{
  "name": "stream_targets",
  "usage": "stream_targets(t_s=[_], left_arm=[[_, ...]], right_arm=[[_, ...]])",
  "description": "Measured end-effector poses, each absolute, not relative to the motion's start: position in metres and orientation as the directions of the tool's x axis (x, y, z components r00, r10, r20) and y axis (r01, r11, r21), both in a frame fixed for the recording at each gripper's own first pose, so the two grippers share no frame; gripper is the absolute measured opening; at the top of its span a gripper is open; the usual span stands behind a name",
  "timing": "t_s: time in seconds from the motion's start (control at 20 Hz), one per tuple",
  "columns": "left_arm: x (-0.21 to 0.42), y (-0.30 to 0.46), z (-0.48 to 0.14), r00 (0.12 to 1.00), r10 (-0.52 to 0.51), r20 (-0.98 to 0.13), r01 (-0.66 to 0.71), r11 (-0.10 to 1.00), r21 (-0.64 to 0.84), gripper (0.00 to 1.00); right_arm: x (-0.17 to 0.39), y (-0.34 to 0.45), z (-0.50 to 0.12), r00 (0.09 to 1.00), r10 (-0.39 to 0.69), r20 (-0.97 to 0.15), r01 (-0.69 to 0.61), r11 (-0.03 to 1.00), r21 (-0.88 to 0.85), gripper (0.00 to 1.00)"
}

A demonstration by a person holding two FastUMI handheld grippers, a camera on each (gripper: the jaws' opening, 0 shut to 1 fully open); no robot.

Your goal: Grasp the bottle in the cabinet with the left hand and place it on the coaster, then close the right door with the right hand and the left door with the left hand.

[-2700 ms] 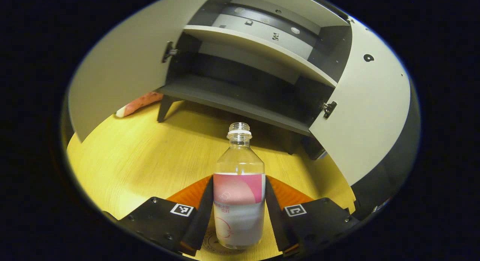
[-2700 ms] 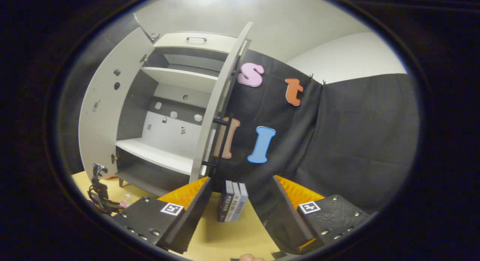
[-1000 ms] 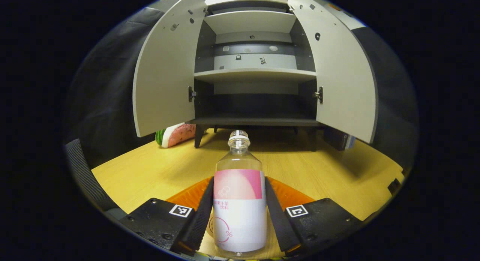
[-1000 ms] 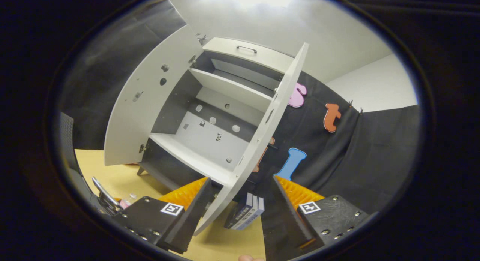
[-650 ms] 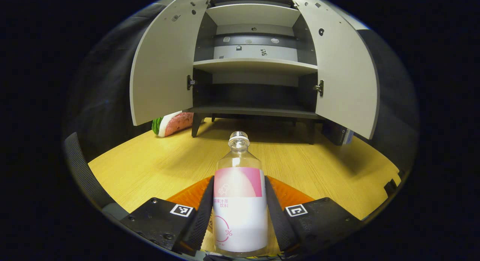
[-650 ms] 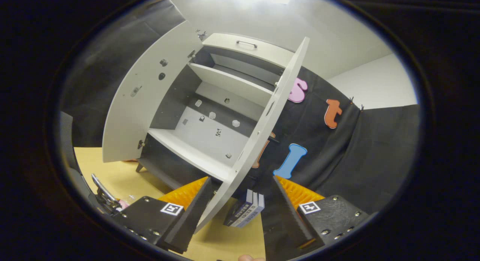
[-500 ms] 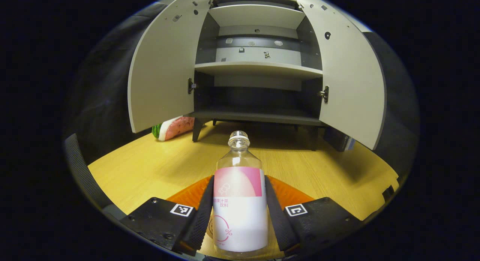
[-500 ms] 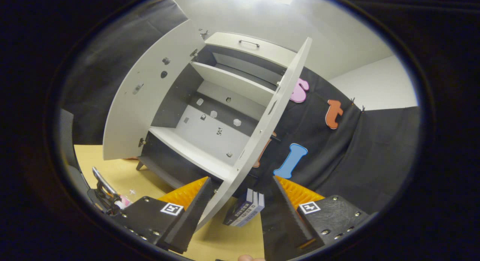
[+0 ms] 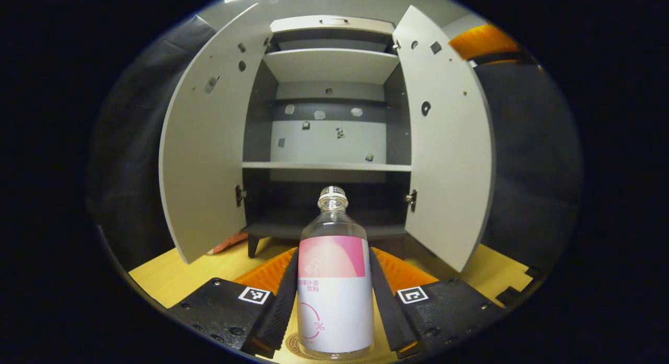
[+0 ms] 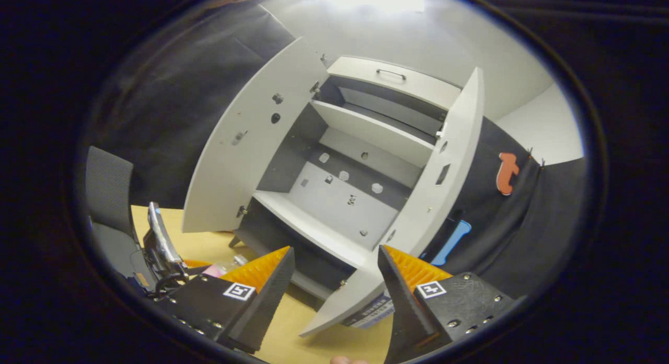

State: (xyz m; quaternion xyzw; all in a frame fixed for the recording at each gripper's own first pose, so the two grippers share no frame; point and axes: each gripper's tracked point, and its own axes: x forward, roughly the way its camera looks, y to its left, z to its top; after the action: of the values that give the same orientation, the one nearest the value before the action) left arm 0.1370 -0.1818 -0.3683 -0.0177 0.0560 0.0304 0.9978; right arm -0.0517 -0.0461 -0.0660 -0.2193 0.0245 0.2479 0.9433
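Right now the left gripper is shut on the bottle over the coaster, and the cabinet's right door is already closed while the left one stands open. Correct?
Not quite: the right door is open too, as the left gripper view shows. The rest holds: the left gripper is shut on the bottle over the coaster, and the left door stands open.

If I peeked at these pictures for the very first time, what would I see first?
First, the bottle with the pink and white label, upright and squeezed between the left gripper's two fingers, close to the camera. Behind it stands the cabinet, both doors swung wide open. In the right gripper view, the open right gripper points at the right door's lower edge.
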Motion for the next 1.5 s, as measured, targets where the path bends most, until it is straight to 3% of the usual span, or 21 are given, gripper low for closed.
stream_targets(t_s=[0.6, 0.9, 1.1, 1.35, 1.5], left_arm=[[0.105, -0.170, -0.273, 0.990, -0.142, -0.028, 0.131, 0.962, -0.241, 0.73], [0.093, -0.182, -0.254, 0.967, -0.255, 0.008, 0.249, 0.936, -0.251, 0.73], [0.093, -0.192, -0.263, 0.946, -0.321, -0.037, 0.307, 0.929, -0.209, 0.75], [0.102, -0.190, -0.290, 0.948, -0.300, -0.108, 0.286, 0.950, -0.125, 0.75], [0.104, -0.174, -0.312, 0.961, -0.242, -0.132, 0.223, 0.964, -0.147, 0.75]], right_arm=[[-0.007, 0.036, -0.130, 0.711, 0.645, -0.281, -0.702, 0.676, -0.224, 0.97], [0.002, 0.069, -0.144, 0.599, 0.734, -0.319, -0.792, 0.601, -0.104, 0.97], [-0.012, 0.078, -0.126, 0.541, 0.795, -0.276, -0.829, 0.560, -0.012, 0.96], [-0.030, 0.089, -0.123, 0.521, 0.809, -0.274, -0.845, 0.534, -0.029, 0.96], [-0.021, 0.076, -0.117, 0.579, 0.773, -0.259, -0.811, 0.577, -0.092, 0.98]])
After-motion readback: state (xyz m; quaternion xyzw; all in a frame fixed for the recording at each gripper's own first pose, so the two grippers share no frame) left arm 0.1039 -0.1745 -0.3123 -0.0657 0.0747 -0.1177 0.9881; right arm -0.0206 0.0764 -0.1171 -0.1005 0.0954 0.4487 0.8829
